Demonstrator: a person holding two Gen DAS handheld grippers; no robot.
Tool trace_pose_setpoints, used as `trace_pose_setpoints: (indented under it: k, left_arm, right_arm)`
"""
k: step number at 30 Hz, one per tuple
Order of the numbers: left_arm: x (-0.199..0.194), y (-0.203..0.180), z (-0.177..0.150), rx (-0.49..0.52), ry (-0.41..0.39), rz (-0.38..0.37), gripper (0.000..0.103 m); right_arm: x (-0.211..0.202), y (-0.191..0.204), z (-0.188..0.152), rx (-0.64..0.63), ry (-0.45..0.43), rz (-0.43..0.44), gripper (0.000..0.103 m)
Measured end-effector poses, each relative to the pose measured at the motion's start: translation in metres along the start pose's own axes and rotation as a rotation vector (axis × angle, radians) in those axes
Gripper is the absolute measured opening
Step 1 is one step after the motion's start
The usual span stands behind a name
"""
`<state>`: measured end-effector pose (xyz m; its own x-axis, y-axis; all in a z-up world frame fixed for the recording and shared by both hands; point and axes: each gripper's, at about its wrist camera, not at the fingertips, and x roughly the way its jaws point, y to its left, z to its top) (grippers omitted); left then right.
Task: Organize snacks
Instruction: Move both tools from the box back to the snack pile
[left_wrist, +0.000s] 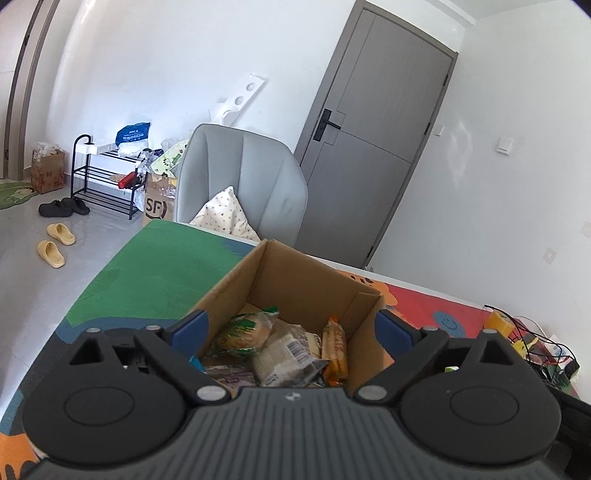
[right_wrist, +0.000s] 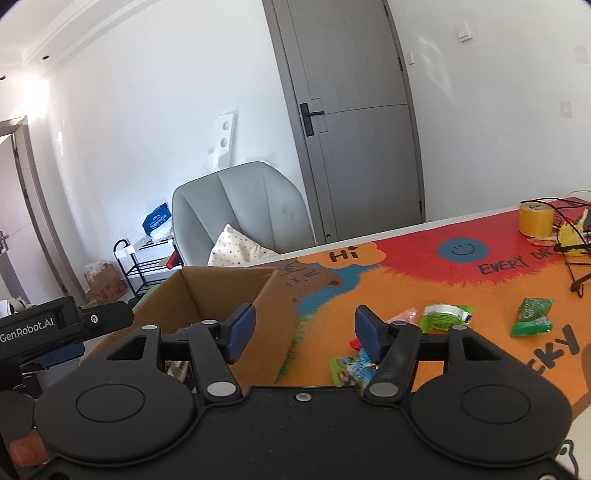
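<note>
Cardboard box stands on the worktop, flaps up, partly filled: a bun in a green-printed wrapper, a clear-wrapped pastry and an orange packet standing against the inner wall, with more wrappers beneath that I cannot tell apart. Left tool hangs over the box mouth, jaws spread wide to either side of the opening, nothing between the pads. Right tool sits at the box's right wall, jaws parted about halfway and empty; the left pad is in front of the cardboard, and whether it touches I cannot tell. Left on the worktop, right of the box: a light green packet, a darker green packet, a green-and-blue packet just below the right pad, and a pink wrapper partly hidden behind that finger. A roll of yellow tape and cables at the far end are not snacks. Judgement: roughly half done; several items are boxed, at least four are loose, and neither tool carries anything.
</note>
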<state>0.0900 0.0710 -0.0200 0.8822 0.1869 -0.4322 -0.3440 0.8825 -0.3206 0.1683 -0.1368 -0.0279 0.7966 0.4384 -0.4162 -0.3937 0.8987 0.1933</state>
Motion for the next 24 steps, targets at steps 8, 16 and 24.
trace_pose_setpoints:
  k: [8, 16, 24]
  left_arm:
    - [-0.004, -0.040, -0.017, 0.056, 0.024, -0.061, 0.096]
    - [-0.009, -0.071, -0.031, 0.091, 0.039, -0.124, 0.096]
    - [-0.010, -0.089, -0.044, 0.106, 0.058, -0.149, 0.096]
  right_arm:
    - [-0.023, -0.037, -0.008, 0.040, 0.006, -0.071, 0.062]
    - [-0.045, -0.068, -0.014, 0.075, 0.000, -0.127, 0.062]
    - [-0.056, -0.091, -0.023, 0.127, 0.030, -0.173, 0.060]
